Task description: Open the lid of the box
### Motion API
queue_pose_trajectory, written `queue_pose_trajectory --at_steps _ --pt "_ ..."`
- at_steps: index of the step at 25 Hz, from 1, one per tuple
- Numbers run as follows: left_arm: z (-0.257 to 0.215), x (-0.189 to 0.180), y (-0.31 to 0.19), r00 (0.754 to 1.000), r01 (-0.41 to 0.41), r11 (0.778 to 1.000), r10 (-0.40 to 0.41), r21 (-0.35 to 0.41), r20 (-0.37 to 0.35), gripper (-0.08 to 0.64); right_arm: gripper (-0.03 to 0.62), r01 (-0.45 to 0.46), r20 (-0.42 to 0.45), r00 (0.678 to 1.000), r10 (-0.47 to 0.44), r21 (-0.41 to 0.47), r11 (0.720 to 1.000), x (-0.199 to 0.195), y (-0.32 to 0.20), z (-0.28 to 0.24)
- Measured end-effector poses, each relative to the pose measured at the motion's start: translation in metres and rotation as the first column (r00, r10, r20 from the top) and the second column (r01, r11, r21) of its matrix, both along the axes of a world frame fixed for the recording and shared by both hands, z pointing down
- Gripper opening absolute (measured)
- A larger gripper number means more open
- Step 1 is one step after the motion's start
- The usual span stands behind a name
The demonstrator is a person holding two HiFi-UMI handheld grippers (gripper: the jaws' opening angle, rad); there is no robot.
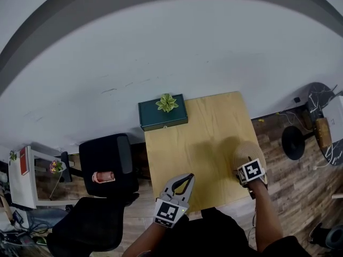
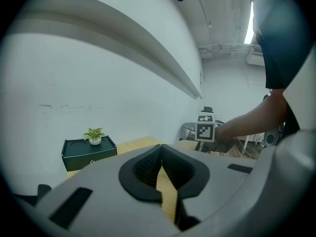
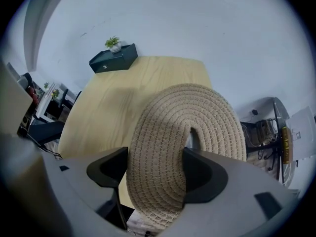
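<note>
So there's a dark green box point(image 1: 161, 116) with a little plant point(image 1: 166, 103) on top, at the desk's point(image 1: 203, 138) far left corner. The right tool point(image 1: 247, 165) is on a round woven piece point(image 1: 242, 150) near the right edge, and the left tool point(image 1: 188, 178) is over the front edge.

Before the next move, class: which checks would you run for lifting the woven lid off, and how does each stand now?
1. Woven lid between the right gripper jaws: ok, both pads meet it.
2. Left gripper free: ok, shut on nothing.
3. Container under the lid visible: cannot tell, it is hidden.
4. Green box with potted plant out of the way: ok, at the table's far-left corner.
5. Spot to set the lid down: ok, bare wood to its left.
</note>
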State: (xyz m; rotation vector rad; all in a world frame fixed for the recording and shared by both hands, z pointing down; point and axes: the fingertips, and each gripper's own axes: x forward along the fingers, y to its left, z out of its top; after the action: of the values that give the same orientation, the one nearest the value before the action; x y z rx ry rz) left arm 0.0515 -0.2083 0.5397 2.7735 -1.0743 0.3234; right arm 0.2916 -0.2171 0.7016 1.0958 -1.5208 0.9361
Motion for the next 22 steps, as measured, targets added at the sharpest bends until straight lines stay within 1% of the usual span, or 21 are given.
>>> queue_pose_trajectory --at_steps 6,12,18,20,22 --pt "-0.002 0.005 0.003 1.000 -0.003 1.000 0.003 -0.001 -0.006 0.018 0.360 0.024 -0.009 1.000 -0.024 0.062 0.998 -0.003 0.001 -0.012" --pt "-0.003 0.009 0.007 1.000 -0.011 1.000 0.011 0.000 -0.009 0.018 0.360 0.092 -0.011 0.996 -0.091 0.136 0.986 -0.020 0.001 -0.040" --pt "-0.010 0.009 0.009 1.000 -0.003 1.000 0.003 0.007 -0.018 0.018 0.360 0.157 0.002 0.987 -0.160 0.198 0.968 -0.043 0.002 -0.067" --pt "-0.009 0.006 0.010 1.000 0.003 1.000 -0.003 0.006 -0.020 0.018 0.360 0.200 0.011 0.978 -0.208 0.219 0.955 -0.059 0.003 -0.077" --pt "-0.003 0.001 0.011 1.000 0.004 1.000 -0.004 0.005 -0.010 0.018 0.360 0.256 0.013 0.964 -0.267 0.240 0.936 -0.077 0.004 -0.084"
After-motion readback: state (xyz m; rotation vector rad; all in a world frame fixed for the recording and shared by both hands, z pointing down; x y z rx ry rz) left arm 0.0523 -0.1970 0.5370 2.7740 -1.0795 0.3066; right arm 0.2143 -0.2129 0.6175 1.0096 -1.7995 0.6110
